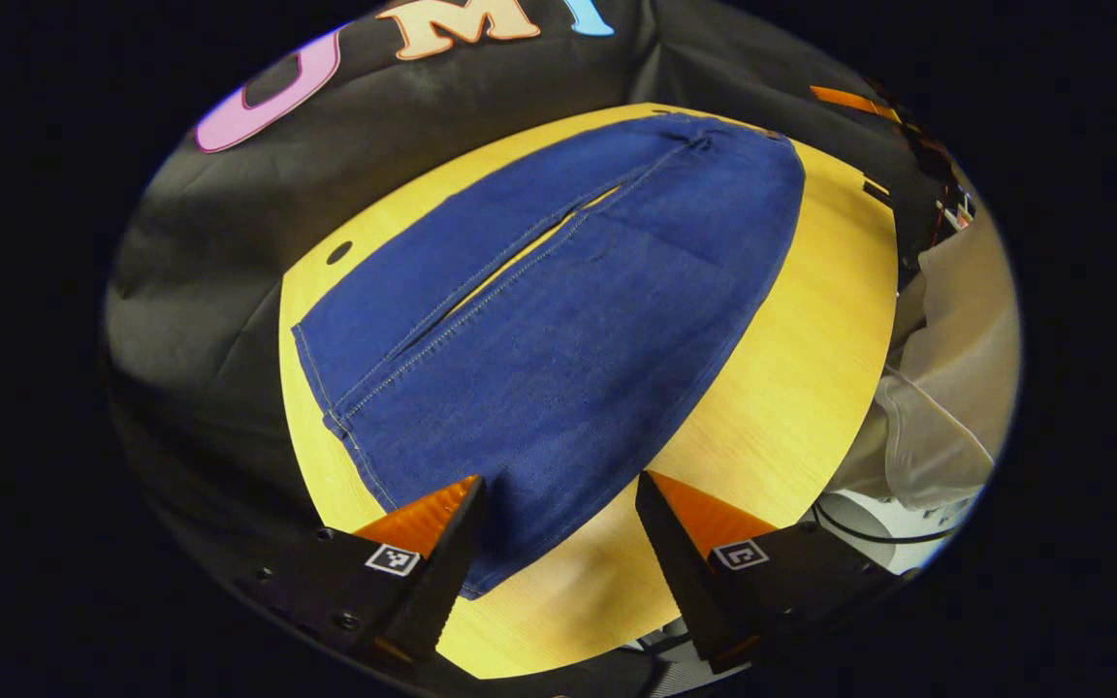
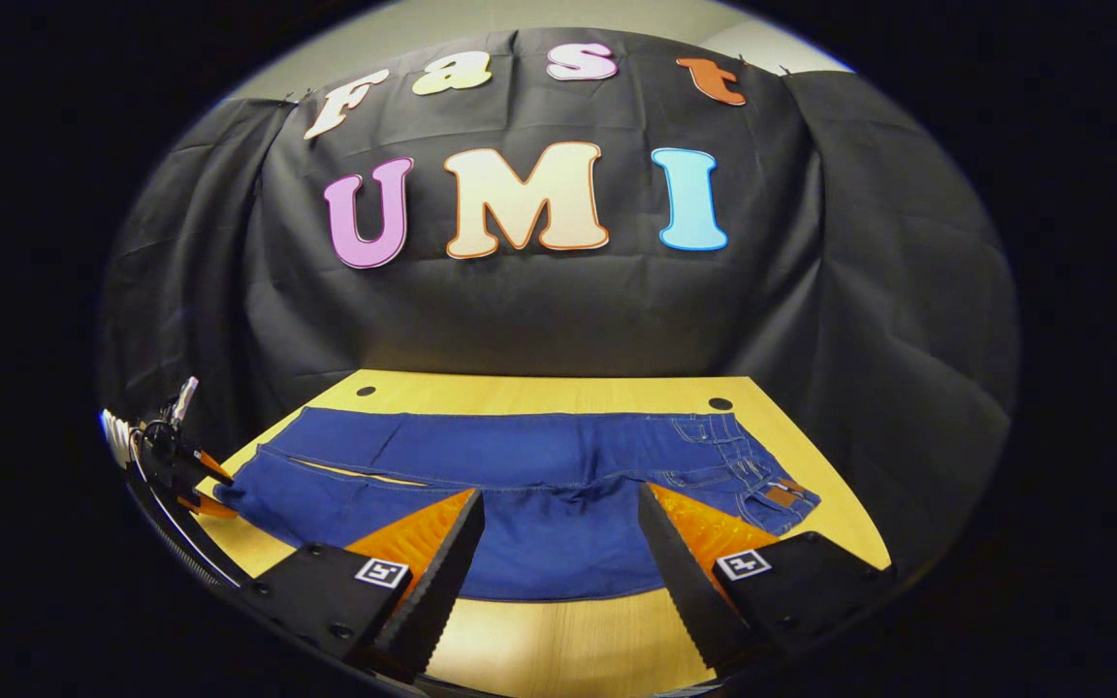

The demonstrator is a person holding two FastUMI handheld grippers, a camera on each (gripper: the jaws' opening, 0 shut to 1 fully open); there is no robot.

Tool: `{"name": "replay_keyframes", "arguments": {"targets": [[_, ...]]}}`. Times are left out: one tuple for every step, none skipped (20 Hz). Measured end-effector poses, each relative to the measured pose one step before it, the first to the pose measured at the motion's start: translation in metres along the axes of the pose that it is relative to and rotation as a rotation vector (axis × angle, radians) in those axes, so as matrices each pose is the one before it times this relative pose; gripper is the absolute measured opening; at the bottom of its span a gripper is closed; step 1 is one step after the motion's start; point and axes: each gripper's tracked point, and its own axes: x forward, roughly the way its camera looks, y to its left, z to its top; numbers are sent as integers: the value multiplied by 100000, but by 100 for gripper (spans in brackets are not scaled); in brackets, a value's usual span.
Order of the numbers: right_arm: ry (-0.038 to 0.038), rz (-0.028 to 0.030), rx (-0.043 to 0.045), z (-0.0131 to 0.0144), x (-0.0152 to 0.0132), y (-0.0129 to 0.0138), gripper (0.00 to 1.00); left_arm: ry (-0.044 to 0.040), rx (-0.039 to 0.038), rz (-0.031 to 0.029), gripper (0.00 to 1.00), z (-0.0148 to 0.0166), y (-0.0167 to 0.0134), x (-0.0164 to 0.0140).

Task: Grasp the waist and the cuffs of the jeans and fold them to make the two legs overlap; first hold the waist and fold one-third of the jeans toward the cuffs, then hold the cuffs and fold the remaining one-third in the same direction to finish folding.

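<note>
Blue jeans [image 1: 568, 320] lie flat and unfolded on a yellow wooden table [image 1: 791, 388], the two legs side by side with a narrow gap between them. In the left gripper view the cuffs [image 1: 335, 388] are near and the waist [image 1: 714, 121] is far. My left gripper [image 1: 558, 480] hovers open over the nearer leg's cuff end, holding nothing. In the right gripper view the jeans [image 2: 520, 465] run left to right, waist [image 2: 762, 475] at the right. My right gripper [image 2: 559, 492] stands open at the front edge of the jeans, around mid-leg. The left gripper [image 2: 185, 475] shows by the cuffs at far left.
Black cloth hangs behind and beside the table [image 2: 539, 388]. Round cable holes [image 2: 365, 391] [image 2: 719, 402] sit at the table's far corners. A person's light-coloured clothing [image 1: 946, 368] is at the right of the left gripper view. Bare wood runs along the front edge.
</note>
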Motion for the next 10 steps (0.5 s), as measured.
{"name": "replay_keyframes", "arguments": {"targets": [[187,-701,244,-73,59,-264,99,1994,377,-1682,93,-35,-119,-171],[-204,-656,191,191,117,-350,99,2306,766,-1094,93,-443,66,-30],[-268,-731,353,121,13,-379,99,3059,1365,-243,93,-429,-26,-167],[-110,-685,479,183,36,-313,99,2562,1729,712,93,-575,351,171],[-386,-797,401,58,-3,-332,96,2323,2046,588,91,-343,155,35],[-328,-906,259,91,-25,-398,96,729,1348,-442,90,-216,23,-60],[-1,-855,113,-51,0,-292,96,-100,504,-471,89,272,-157,252],[384,-770,167,-77,-61,-359,99,1442,407,-984,89,-187,-47,134],[387,-583,173,-264,71,-259,99,95,107,-1467,87,228,-331,132],[515,-460,185,-79,3,-213,99,1778,313,-1625,86,-16,-135,187]]}}
